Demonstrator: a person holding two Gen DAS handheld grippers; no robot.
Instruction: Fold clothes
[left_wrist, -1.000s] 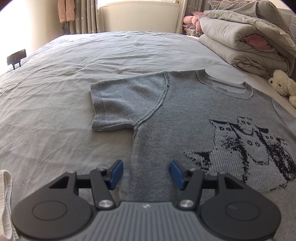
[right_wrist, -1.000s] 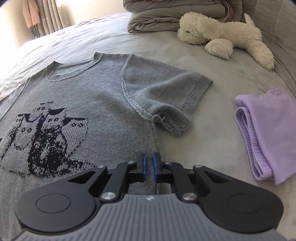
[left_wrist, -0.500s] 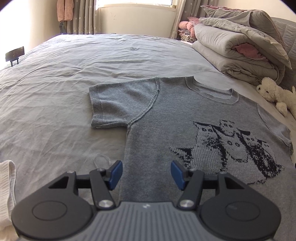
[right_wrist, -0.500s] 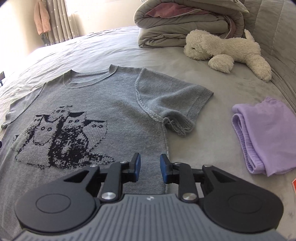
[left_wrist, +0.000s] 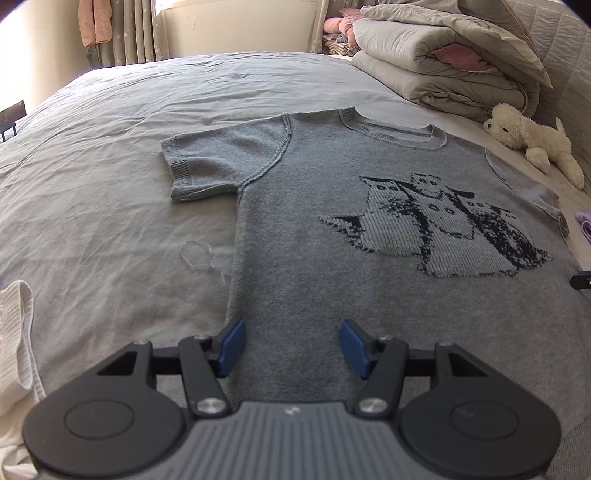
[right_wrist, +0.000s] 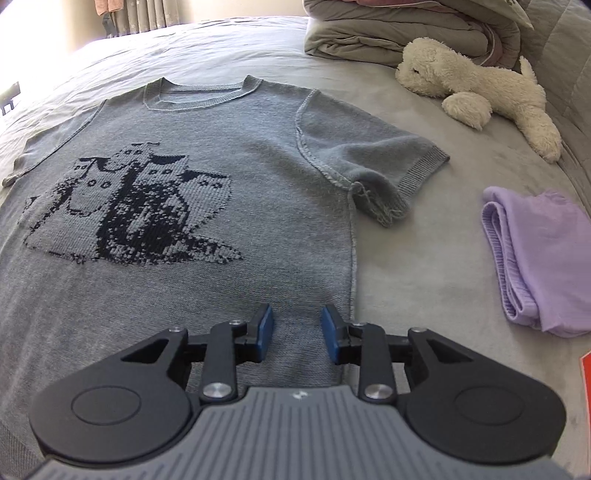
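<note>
A wide bed (left_wrist: 110, 155) covered in creased grey sheeting fills both views, its cloth soft and matte. At its far end lies one bulky folded quilt (left_wrist: 436, 62), puffy grey with a pink lining showing in the folds. One grey knitted short-sleeved sweater (left_wrist: 314, 229) lies spread flat, face up, in the middle of the bed, with ribbed collar and cuffs, two sleeves out to the sides and a dark-and-pale woven picture on the chest. Beside its right sleeve rests one folded lilac garment (right_wrist: 535, 254), thin and ribbed at the edge. One cream plush toy (right_wrist: 476, 85), shaggy and limp, lies near the quilt. A white ribbed cloth (left_wrist: 14, 332) shows at the left edge. The left gripper (left_wrist: 291, 347) hangs over the sweater's lower left edge, blue pads wide apart, nothing between them. The right gripper (right_wrist: 297, 332) has just been opening and stands narrowly parted over the lower right edge, gripping nothing.
</note>
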